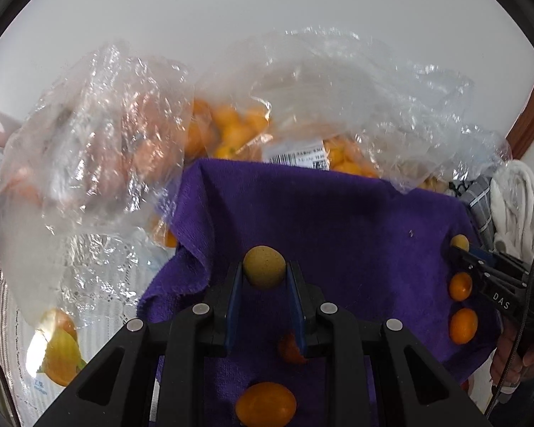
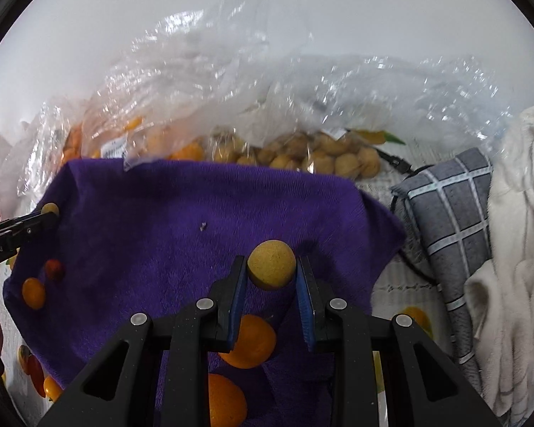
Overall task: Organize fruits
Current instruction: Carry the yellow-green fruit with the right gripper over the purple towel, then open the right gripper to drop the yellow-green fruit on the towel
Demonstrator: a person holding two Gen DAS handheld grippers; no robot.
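Purple towel (image 1: 338, 220) over a fruit-print tablecloth (image 2: 402, 295), white wall behind; L gripper (image 1: 264, 270) & R gripper (image 2: 271, 267) each clamped tight on a tan round fruit.

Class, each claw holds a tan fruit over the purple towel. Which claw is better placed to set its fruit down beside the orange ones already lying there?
Probably the right claw: two orange fruits lie directly beneath its tan fruit on the towel.
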